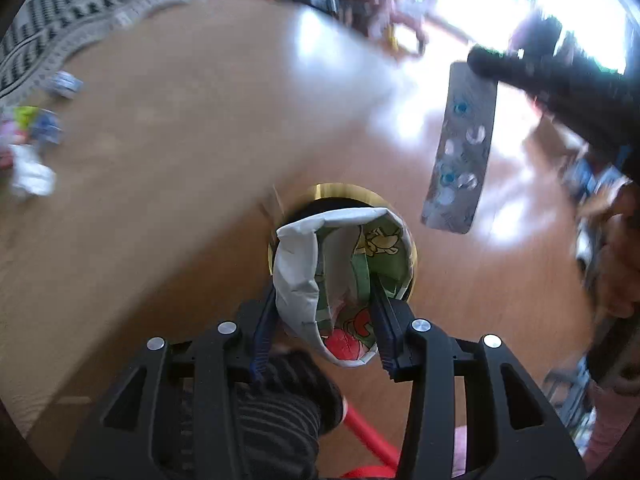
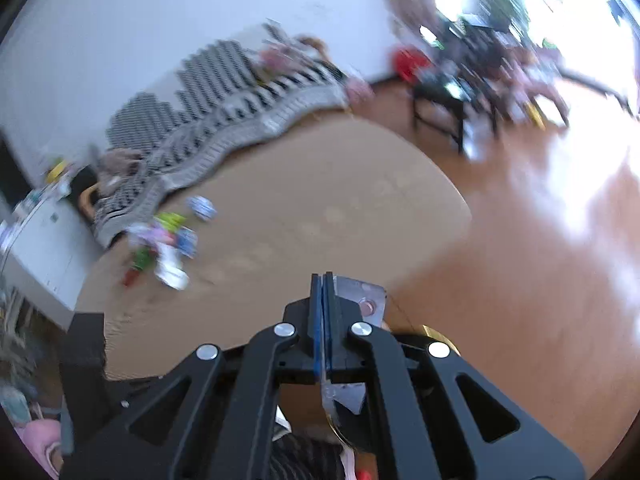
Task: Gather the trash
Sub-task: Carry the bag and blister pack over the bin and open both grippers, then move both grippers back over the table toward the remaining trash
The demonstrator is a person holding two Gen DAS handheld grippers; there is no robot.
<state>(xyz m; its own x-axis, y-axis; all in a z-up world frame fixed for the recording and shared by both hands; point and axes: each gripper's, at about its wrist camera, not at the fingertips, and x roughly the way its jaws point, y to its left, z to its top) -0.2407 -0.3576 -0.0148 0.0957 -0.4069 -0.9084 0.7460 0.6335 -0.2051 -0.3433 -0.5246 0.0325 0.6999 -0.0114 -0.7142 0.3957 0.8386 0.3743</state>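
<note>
My left gripper (image 1: pixel 326 320) is shut on a crumpled white and green cartoon-printed wrapper (image 1: pixel 344 276), held right over a gold-rimmed bin (image 1: pixel 344 192) on the floor. My right gripper (image 2: pixel 324 288) is shut on a flat silver wrapper (image 2: pixel 362 298). That gripper (image 1: pixel 520 68) also shows in the left wrist view at the upper right, with the silver wrapper (image 1: pixel 460 152) hanging down from it above and right of the bin. More trash, a heap of coloured and white wrappers (image 2: pixel 164 248), lies on the round tan table (image 2: pixel 280 208); the heap also shows in the left wrist view (image 1: pixel 28 148).
A black and white patterned sofa (image 2: pixel 224 96) stands behind the table. A dark bench (image 2: pixel 448 96) and clutter stand on the glossy wooden floor (image 2: pixel 540 240) near the bright window. A striped-socked foot (image 1: pixel 280 400) and a red bar (image 1: pixel 372 436) are below the left gripper.
</note>
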